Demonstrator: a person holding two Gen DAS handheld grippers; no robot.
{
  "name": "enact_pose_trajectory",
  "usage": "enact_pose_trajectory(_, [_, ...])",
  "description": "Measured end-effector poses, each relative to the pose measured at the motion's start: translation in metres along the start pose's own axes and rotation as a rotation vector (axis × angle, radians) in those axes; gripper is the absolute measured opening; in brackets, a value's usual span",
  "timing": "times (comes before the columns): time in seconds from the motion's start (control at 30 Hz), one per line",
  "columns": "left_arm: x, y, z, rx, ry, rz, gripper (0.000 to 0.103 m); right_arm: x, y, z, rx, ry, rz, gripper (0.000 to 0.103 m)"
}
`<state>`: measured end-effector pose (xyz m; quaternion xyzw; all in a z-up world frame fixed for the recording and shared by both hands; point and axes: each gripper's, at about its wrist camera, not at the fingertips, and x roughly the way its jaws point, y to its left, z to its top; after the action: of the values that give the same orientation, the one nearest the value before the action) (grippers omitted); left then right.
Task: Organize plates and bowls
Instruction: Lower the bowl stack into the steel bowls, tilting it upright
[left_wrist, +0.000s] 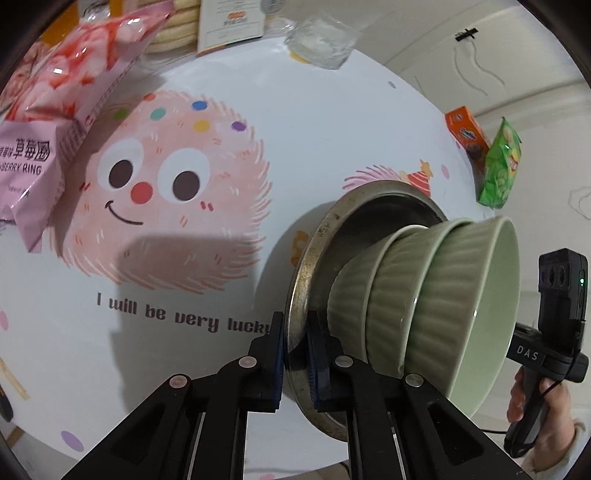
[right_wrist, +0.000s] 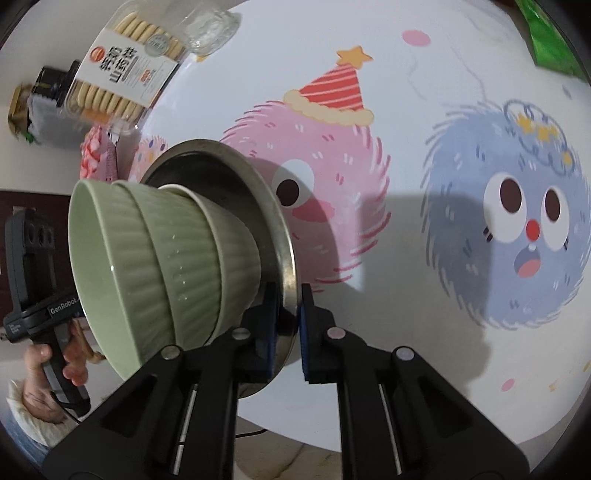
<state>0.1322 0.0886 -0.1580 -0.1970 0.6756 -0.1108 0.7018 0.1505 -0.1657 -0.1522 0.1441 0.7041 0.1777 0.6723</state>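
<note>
A round metal plate (left_wrist: 314, 258) carries a nested stack of green ribbed bowls (left_wrist: 436, 295). My left gripper (left_wrist: 295, 354) is shut on the plate's rim, one pad on each face. My right gripper (right_wrist: 288, 325) is shut on the rim of the same plate (right_wrist: 273, 221) at the opposite side, with the green bowls (right_wrist: 166, 258) to its left. The plate and bowls are held between the two grippers over the white cartoon-printed table (left_wrist: 295, 110). Each view shows the other hand-held gripper body behind the bowls.
A pink strawberry-ring snack bag (left_wrist: 55, 110), a biscuit box (right_wrist: 125, 74) and a clear plastic cup (left_wrist: 321, 40) lie at the table's far side. An orange box (left_wrist: 467, 136) and a green chip bag (left_wrist: 500, 166) lie near the right edge.
</note>
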Motion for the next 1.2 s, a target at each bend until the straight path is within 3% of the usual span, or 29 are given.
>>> enact_pose_trajectory(0.27, [0.005, -0.029, 0.009, 0.057, -0.02, -0.019, 0.01, -0.024, -0.013, 0.003, -0.043, -0.069, -0.052, 0.014])
enact_pose_trajectory(0.67, [0.034, -0.096, 0.038, 0.158, -0.033, -0.011, 0.01, -0.057, -0.069, 0.014, 0.01, -0.171, -0.131, 0.014])
enact_pose_trajectory(1.03, [0.049, -0.103, 0.037, 0.141, -0.033, 0.029, 0.01, -0.052, -0.089, 0.003, 0.035, -0.175, -0.107, 0.014])
enact_pose_trajectory(1.2, [0.047, -0.108, 0.034, 0.144, -0.042, 0.088, 0.015, -0.053, -0.088, 0.002, 0.042, -0.194, -0.114, 0.014])
